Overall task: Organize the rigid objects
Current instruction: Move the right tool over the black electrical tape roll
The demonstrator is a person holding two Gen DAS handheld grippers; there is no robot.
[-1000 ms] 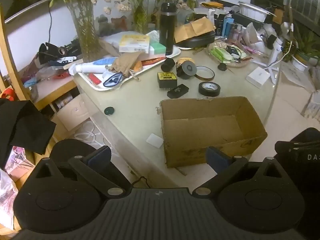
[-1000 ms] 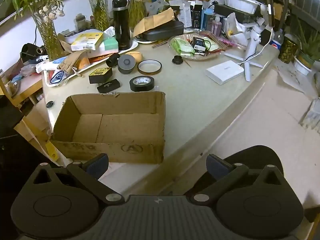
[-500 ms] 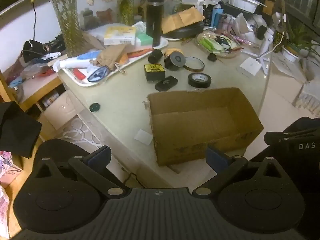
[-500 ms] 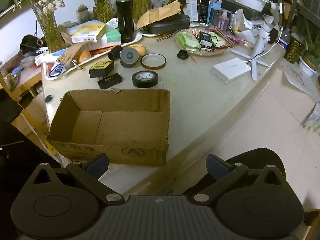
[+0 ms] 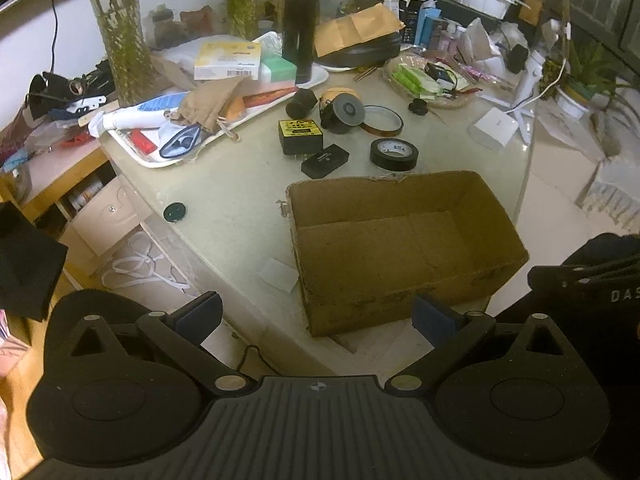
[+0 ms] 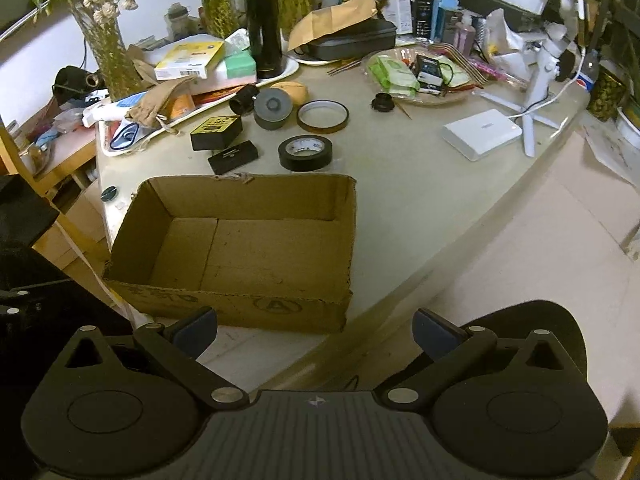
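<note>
An open, empty cardboard box [image 5: 400, 248] [image 6: 240, 248] sits at the near edge of the table. Behind it lie a black tape roll [image 5: 394, 154] [image 6: 305, 153], a flat black block [image 5: 325, 161] [image 6: 233, 157], a black box with a yellow label [image 5: 301, 136] [image 6: 216, 132], a grey round reel [image 5: 345, 111] [image 6: 272, 109], an amber tape ring [image 5: 382, 120] [image 6: 322, 116] and a small black cylinder [image 5: 301, 103] [image 6: 243, 99]. My left gripper [image 5: 316, 320] is open and empty, before the box's near wall. My right gripper [image 6: 316, 330] is open and empty, near the box's front right corner.
A white tray [image 5: 168, 156] of clutter, a black flask [image 5: 299, 24] [image 6: 262, 20] and plant vases [image 5: 124, 52] stand at the back left. A white box [image 6: 482, 133], a white stand [image 6: 536, 92] and a basket of packets [image 6: 416, 76] are at the back right. A small round cap [image 5: 175, 212] lies near the left table edge.
Both grippers have moved closer to the table and the box, which looks larger now. Both stay open and empty. Nothing on the table has moved.
</note>
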